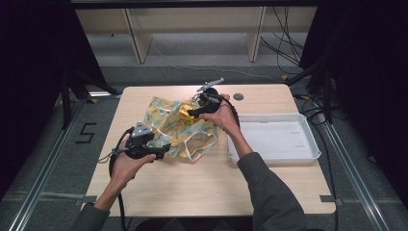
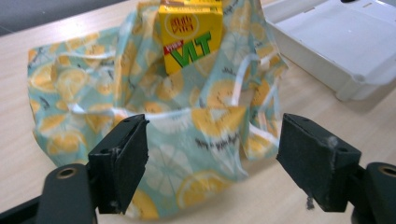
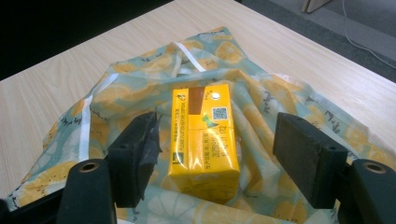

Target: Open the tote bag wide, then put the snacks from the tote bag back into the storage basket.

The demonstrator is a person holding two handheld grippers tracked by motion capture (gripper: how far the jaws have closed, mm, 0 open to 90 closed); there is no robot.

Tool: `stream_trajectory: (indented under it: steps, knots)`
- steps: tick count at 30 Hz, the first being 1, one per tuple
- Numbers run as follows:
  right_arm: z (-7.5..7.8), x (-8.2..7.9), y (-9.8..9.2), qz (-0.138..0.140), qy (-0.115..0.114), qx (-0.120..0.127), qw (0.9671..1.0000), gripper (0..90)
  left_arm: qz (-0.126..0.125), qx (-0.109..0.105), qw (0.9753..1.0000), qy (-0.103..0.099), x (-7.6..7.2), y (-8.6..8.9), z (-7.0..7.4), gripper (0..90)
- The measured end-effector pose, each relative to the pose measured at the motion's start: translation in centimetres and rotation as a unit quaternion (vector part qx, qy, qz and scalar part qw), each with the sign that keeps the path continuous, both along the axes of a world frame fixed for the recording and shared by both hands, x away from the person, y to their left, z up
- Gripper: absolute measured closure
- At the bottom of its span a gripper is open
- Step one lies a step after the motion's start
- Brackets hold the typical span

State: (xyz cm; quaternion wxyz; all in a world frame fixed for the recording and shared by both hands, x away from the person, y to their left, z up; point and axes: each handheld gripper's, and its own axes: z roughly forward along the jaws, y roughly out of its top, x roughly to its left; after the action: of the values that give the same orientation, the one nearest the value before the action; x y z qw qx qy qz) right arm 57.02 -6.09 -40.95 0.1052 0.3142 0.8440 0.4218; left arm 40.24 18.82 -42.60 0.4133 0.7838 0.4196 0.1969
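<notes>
Wooden bench (image 1: 192, 192) under us, dark curtains all round, and we are working at a lemon-print bag (image 1: 180, 127) lying crumpled in the middle. On it a yellow drink carton (image 3: 203, 135) is lying, not yet tucked inside as far as we can judge. Our right gripper (image 3: 217, 158) is hovering over the carton with its fingers (image 3: 303, 156) spread wide on either side, touching nothing. Our left gripper (image 2: 212, 163) is facing the near edge of the bag, fingers (image 2: 123, 161) likewise apart, the cloth lying between them but not pinched. Off to the right a white tray (image 1: 308, 156) is sitting bare. So we are judging this early going: no grip taken yet, the bag's mouth needing to be held open, and the carton waiting to be moved.
</notes>
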Motion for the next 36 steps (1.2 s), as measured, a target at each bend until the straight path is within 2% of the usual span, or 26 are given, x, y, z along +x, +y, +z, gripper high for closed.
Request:
stream_trajectory:
  steps: [2, 5, 6, 7, 9, 11, 12, 14, 15, 16, 17, 18, 19, 20, 21, 22, 23, 25, 26, 28, 30, 31, 32, 33, 34, 36]
  knots:
    - [0.0, 0.0, 0.1, 0.001, 0.009, -0.003, 0.9999, 31.5, 0.005, -0.001, 1.0, 0.002, -0.6, 0.2, -0.5, 22.3]
    - [-0.1, 0.0, 0.4, 0.009, 0.005, 0.001, 0.9999, 30.6, -0.004, 0.005, 0.9999, 0.011, -1.6, 0.5, -1.3, 21.6]
    - [-0.2, -0.1, 0.5, 0.008, 0.003, -0.003, 1.0, 30.5, 0.001, -0.006, 0.9999, 0.011, -2.0, 0.4, -1.8, 21.5]
    - [-0.1, -0.2, 0.6, 0.013, 0.01, -0.009, 0.9998, 30.3, -0.003, 0.003, 0.9999, 0.015, -2.3, 0.5, -2.0, 21.4]
    - [-0.3, -0.2, 0.9, 0.011, 0.012, -0.006, 0.9998, 29.9, -0.01, 0.004, 0.9998, 0.017, -3.1, 0.4, -2.4, 21.4]
    - [-0.5, -0.1, 1.2, 0.01, 0.001, -0.005, 0.9999, 29.4, -0.015, 0.012, 0.9997, 0.016, -3.7, 0.4, -2.6, 21.4]
    - [-0.4, -0.1, 1.2, 0.013, 0.015, -0.013, 0.9997, 29.2, -0.013, 0.01, 0.9998, 0.014, -4.1, 0.3, -2.8, 21.2]
    - [-0.6, -0.1, 1.4, 0.013, 0.015, -0.013, 0.9997, 28.3, -0.023, 0.019, 0.9995, 0.014, -4.8, 0.2, -3.3, 21.1]
    - [-0.8, -0.1, 1.6, 0.011, 0.008, -0.015, 0.9998, 27.9, -0.027, 0.024, 0.9992, 0.018, -5.1, 0.2, -3.6, 21.1]
    - [-0.8, -0.1, 1.6, 0.016, 0.008, -0.028, 0.9995, 27.7, -0.028, 0.025, 0.9991, 0.019, -5.4, 0.3, -3.8, 21.1]
    - [-0.9, -0.2, 1.8, 0.013, 0.016, -0.021, 0.9996, 27.2, -0.024, 0.021, 0.9993, 0.018, -5.8, 0.2, -4.1, 21.1]
    - [-0.8, -0.2, 1.9, 0.013, 0.016, -0.034, 0.9992, 26.6, -0.028, 0.027, 0.999, 0.019, -6.0, 0.3, -4.3, 21.1]
    - [-1.1, -0.2, 2.1, 0.004, 0.014, -0.024, 0.9996, 26.5, -0.027, 0.023, 0.9992, 0.018, -6.3, 0.3, -4.5, 21.1]
    - [-1.0, -0.1, 2.0, 0.012, 0.014, -0.039, 0.9991, 26.6, -0.03, 0.026, 0.999, 0.021, -6.6, 0.4, -4.7, 21.1]
    - [-1.1, 0.0, 2.1, 0.012, 0.014, -0.041, 0.999, 26.5, -0.031, 0.03, 0.9988, 0.023, -6.9, 0.5, -5.0, 21.1]
    - [-1.3, 0.1, 2.1, 0.01, 0.011, -0.043, 0.999, 26.5, -0.034, 0.028, 0.9988, 0.023, -7.1, 0.6, -5.2, 21.1]
    - [-1.4, 0.0, 2.3, 0.005, 0.022, -0.033, 0.9992, 26.5, -0.024, 0.022, 0.9991, 0.028, -7.3, 0.6, -5.3, 21.1]
    - [-1.4, 0.2, 2.3, 0.013, 0.017, -0.045, 0.9988, 26.5, -0.024, 0.031, 0.9988, 0.029, -7.7, 0.8, -5.5, 21.2]
    - [-1.6, 0.2, 2.4, 0.011, 0.025, -0.038, 0.9989, 26.6, -0.03, 0.035, 0.9986, 0.025, -7.8, 1.0, -5.6, 21.3]
    - [-1.9, 0.4, 2.5, 0.008, 0.019, -0.037, 0.9991, 26.7, -0.026, 0.027, 0.9988, 0.031, -8.0, 1.1, -5.9, 21.3]
    - [-1.9, 0.5, 2.5, 0.006, 0.026, -0.045, 0.9986, 27.3, -0.024, 0.025, 0.9989, 0.032, -8.1, 1.2, -6.0, 21.5]
    - [-1.9, 0.4, 2.6, -0.002, 0.041, -0.051, 0.9978, 27.5, -0.025, 0.026, 0.9987, 0.036, -8.2, 1.2, -6.1, 21.6]
    - [-2.0, 0.7, 2.6, 0.009, 0.028, -0.052, 0.9982, 27.6, -0.017, 0.018, 0.999, 0.037, -8.2, 1.1, -6.4, 21.6]
    - [-2.1, 0.8, 2.7, 0.012, 0.026, -0.048, 0.9984, 27.9, -0.023, 0.027, 0.9987, 0.037, -8.2, 1.3, -6.4, 21.6]
    - [-2.3, 0.8, 2.7, 0.009, 0.024, -0.044, 0.9987, 28.9, -0.019, 0.023, 0.999, 0.034, -8.3, 1.2, -6.6, 21.6]
    - [-2.3, 0.8, 2.7, 0.018, 0.023, -0.056, 0.998, 30.3, -0.024, 0.029, 0.9985, 0.04, -8.4, 1.3, -6.6, 21.6]
